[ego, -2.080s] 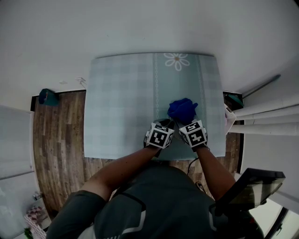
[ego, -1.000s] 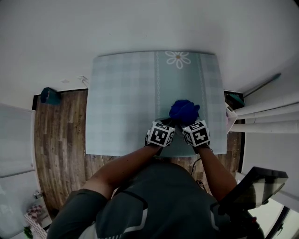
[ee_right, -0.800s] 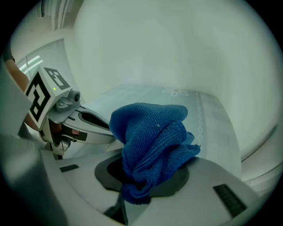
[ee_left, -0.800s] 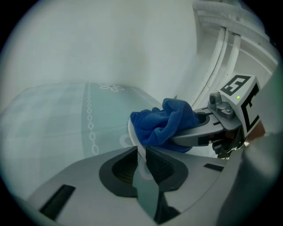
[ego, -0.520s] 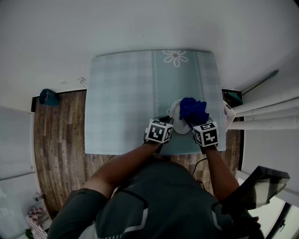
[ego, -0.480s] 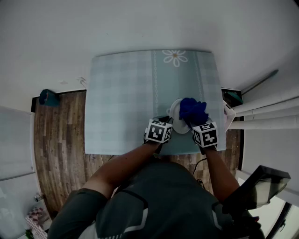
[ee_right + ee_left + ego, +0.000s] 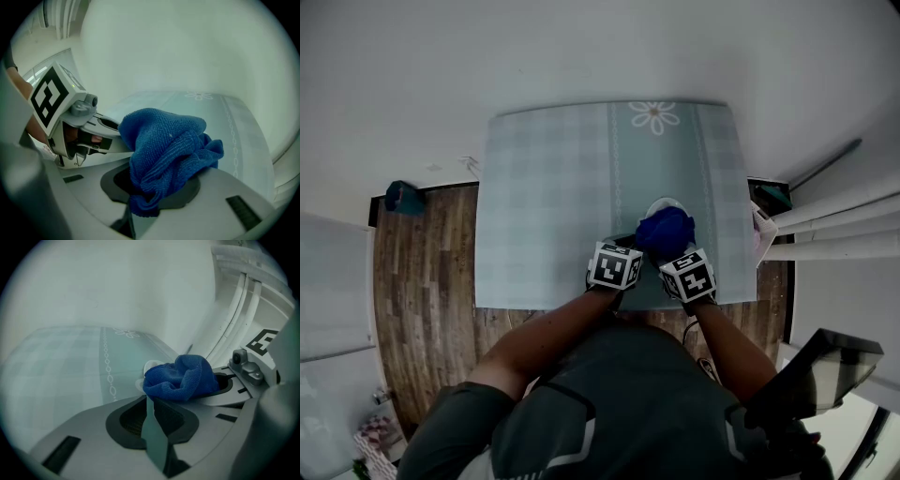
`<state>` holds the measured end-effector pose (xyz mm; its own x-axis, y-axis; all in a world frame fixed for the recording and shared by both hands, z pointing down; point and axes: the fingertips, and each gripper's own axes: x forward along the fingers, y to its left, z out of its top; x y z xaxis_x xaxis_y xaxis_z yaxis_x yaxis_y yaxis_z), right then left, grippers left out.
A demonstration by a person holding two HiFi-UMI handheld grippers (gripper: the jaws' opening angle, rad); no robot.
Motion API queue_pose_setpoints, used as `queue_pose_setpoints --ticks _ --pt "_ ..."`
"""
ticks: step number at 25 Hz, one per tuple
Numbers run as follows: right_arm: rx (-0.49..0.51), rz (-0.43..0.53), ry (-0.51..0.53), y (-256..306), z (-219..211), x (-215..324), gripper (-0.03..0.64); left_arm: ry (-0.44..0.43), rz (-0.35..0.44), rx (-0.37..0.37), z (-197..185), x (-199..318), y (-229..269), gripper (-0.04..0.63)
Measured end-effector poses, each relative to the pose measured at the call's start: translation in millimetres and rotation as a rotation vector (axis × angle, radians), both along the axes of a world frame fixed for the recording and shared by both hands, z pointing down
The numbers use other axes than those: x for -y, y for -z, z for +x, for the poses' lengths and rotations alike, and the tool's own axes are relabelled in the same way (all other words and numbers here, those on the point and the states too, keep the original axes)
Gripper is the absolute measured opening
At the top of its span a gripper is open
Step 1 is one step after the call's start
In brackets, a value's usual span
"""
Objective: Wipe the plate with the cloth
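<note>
No legible text anywhere

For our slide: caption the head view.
Right hand-held gripper presses cloth on plate gripped by left hand-held gripper, over table.

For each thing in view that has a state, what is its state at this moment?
plate: mostly covered by the cloth.
cloth: bunched up, over the plate.
left hand-held gripper: shut, seemingly on the plate's rim.
right hand-held gripper: shut on the cloth.

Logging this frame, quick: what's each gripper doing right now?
Left gripper: shut on the plate.
Right gripper: shut on the blue cloth.
</note>
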<state>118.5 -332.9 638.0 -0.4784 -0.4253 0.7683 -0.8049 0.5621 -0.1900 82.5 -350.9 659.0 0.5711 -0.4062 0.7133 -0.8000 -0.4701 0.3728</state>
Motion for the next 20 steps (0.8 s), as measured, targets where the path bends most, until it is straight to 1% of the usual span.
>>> queue_pose_setpoints --ticks 3,8,11,15,17,20 --pt "-0.029 -0.004 0.006 -2 11 -2 0.100 -0.011 0.011 -0.013 0 -3 3 0.057" --pt "-0.068 0.017 -0.051 2 47 -5 0.100 -0.016 0.047 -0.029 1 -2 11 0.057" --pt "-0.086 0.039 -0.105 8 69 -6 0.100 -0.009 0.052 -0.036 -3 -5 13 0.057" --pt "-0.052 0.098 -0.206 27 91 -2 0.100 0.018 0.055 -0.047 -8 -5 16 0.057" --pt "-0.013 0.124 -0.210 40 85 -7 0.100 0.030 0.061 -0.054 -11 -6 19 0.057" --pt "0.040 0.121 -0.125 46 50 -24 0.100 0.056 0.071 -0.077 -16 -7 24 0.057"
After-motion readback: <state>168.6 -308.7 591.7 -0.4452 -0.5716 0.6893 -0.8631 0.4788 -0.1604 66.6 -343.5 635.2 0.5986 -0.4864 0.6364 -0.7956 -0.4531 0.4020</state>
